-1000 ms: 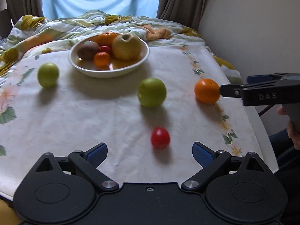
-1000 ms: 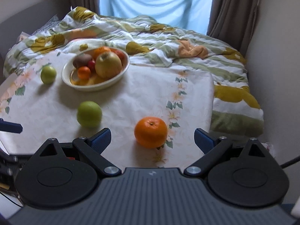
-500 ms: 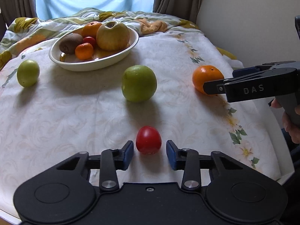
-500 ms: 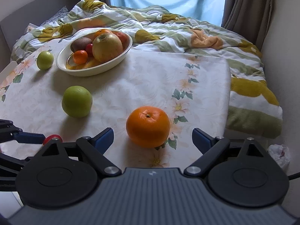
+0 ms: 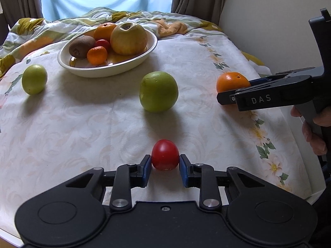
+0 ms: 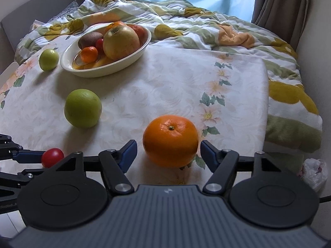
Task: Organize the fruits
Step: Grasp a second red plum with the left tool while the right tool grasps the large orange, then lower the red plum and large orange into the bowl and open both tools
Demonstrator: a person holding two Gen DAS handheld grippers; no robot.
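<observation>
The left tool (image 5: 165,166) is pinching a small red tomato (image 5: 165,157) between its blue pads (image 5: 147,170), which are pressing on both sides of it while it is sitting on the counter (image 5: 82,128) covered by a cream floral cloth. From the right wrist view the same tomato (image 6: 52,157) is showing at the lower left, with the left tool's blue fingers reaching to it from the frame edge.

The right tool (image 6: 168,154) is closing, with a round orange mandarin (image 6: 170,140) sitting between its spread blue pads (image 6: 128,152). A narrow gap is remaining on each side, so the pads are not yet pressing on the fruit. In the left wrist view this mandarin (image 5: 232,81) is lying near the right edge of the counter, partly hidden behind the right tool (image 5: 231,96), whose handle a hand (image 5: 314,130) is gripping.

A large green round fruit (image 5: 158,91) is resting on the cloth between the two tools and the bowl. A smaller green fruit (image 5: 34,78) is lying just beside the left of a cream oval ceramic bowl (image 5: 132,62). The bowl is holding a large yellow apple (image 5: 128,38), a brown kiwi (image 5: 81,45), a small mandarin (image 5: 97,55), a small red tomato (image 5: 103,43) and an orange (image 5: 104,31). A floral quilt (image 6: 206,29) is lying bunched behind the counter.
</observation>
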